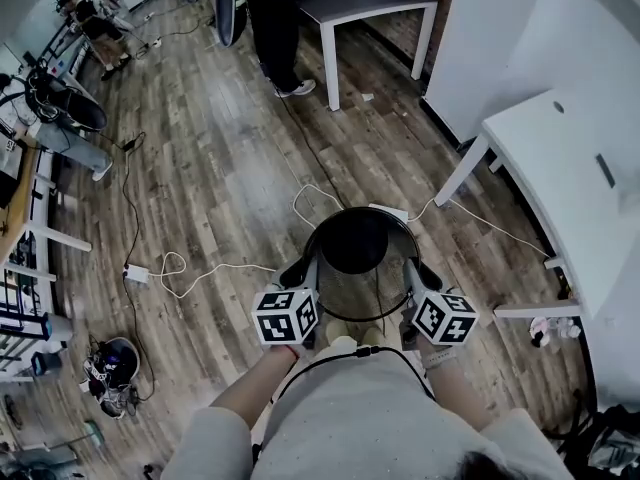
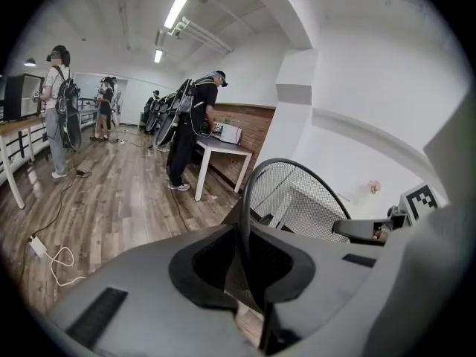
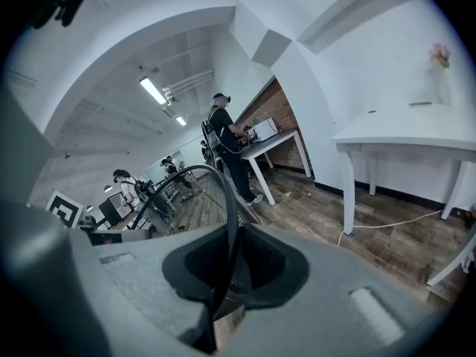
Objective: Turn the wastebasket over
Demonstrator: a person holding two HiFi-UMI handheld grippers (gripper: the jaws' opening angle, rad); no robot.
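Note:
The wastebasket [image 1: 357, 240] is a round black wire-mesh bin, held off the wooden floor in front of me. Its open mouth faces up toward the head camera and its dark base is farther away. My left gripper [image 1: 312, 270] is shut on the left side of the rim, and my right gripper [image 1: 410, 268] is shut on the right side. In the left gripper view the rim [image 2: 245, 199] runs down between the jaws of the left gripper [image 2: 249, 274], and the mesh wall [image 2: 312, 207] curves away to the right. In the right gripper view the rim [image 3: 229, 199] passes between the jaws of the right gripper [image 3: 223, 274].
A white table [image 1: 560, 158] stands at the right and a grey one [image 1: 365, 3] at the back, with a person [image 1: 275, 28] beside it. White cables [image 1: 200, 273] and a power adapter [image 1: 137, 273] lie on the floor to the left. More people stand far left.

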